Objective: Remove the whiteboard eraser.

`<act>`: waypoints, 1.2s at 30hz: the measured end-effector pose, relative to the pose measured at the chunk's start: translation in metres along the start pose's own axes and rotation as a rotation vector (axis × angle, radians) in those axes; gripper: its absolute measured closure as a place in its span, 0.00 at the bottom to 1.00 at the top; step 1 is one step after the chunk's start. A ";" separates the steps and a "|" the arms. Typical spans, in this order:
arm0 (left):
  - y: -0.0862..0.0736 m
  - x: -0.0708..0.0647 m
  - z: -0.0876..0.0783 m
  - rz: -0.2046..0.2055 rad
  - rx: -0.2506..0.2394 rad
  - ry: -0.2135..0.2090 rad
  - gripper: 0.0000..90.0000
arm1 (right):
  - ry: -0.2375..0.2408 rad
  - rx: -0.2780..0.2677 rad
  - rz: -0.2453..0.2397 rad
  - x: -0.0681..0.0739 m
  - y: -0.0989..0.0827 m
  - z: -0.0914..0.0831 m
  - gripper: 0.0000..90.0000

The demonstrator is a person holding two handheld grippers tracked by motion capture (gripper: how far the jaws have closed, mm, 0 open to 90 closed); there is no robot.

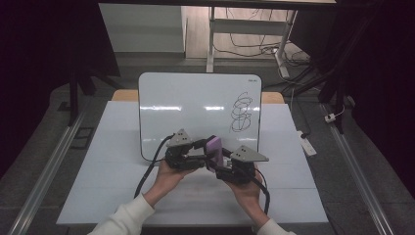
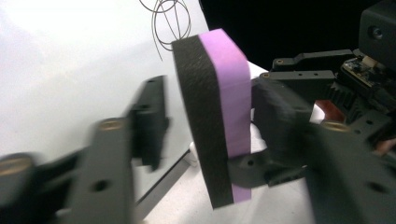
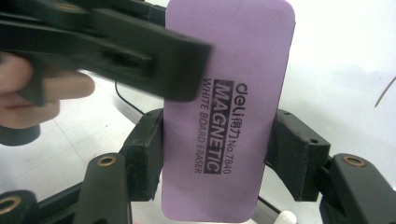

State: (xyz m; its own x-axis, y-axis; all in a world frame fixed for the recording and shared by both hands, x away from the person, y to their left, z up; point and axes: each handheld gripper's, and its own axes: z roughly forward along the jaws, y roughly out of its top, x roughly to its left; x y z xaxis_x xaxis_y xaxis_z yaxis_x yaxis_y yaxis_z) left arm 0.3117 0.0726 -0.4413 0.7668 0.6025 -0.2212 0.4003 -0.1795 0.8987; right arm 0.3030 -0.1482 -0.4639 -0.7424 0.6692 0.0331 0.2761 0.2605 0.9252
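Observation:
A purple whiteboard eraser (image 1: 214, 146) with a black felt face is held upright over the near edge of the whiteboard (image 1: 195, 98). My right gripper (image 3: 217, 156) is shut on it, one pad on each long edge of the eraser (image 3: 229, 112). My left gripper (image 2: 215, 121) is open around the eraser (image 2: 219, 116): one jaw stands clear of the felt face, the other lies close to the purple face. In the high view the left gripper (image 1: 201, 151) and right gripper (image 1: 219, 164) meet at the eraser. A black scribble (image 1: 242, 112) marks the board's right side.
The white table (image 1: 112, 161) runs out to both sides of the board. Behind it are a desk's legs (image 1: 211, 39) and loose cables (image 1: 254, 49) on the floor. A power strip (image 1: 308, 144) lies off the table's right edge.

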 end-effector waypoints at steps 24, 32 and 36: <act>-0.075 0.042 -0.111 -0.069 0.176 0.180 0.28 | -0.054 -0.008 -0.055 -0.037 0.005 -0.022 0.44; -0.108 0.056 -0.127 -0.120 0.211 0.254 0.27 | -0.089 -0.003 -0.071 -0.043 0.006 -0.027 0.44; -0.114 0.066 -0.126 -0.125 0.237 0.295 0.27 | -0.114 0.002 -0.097 -0.044 0.007 -0.029 0.44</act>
State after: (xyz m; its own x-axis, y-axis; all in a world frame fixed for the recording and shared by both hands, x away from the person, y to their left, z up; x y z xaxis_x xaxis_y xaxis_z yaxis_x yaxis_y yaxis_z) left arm 0.2529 0.2307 -0.5109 0.5417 0.8224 -0.1739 0.6127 -0.2447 0.7515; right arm 0.3199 -0.1965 -0.4482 -0.6915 0.7154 -0.1000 0.2077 0.3296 0.9210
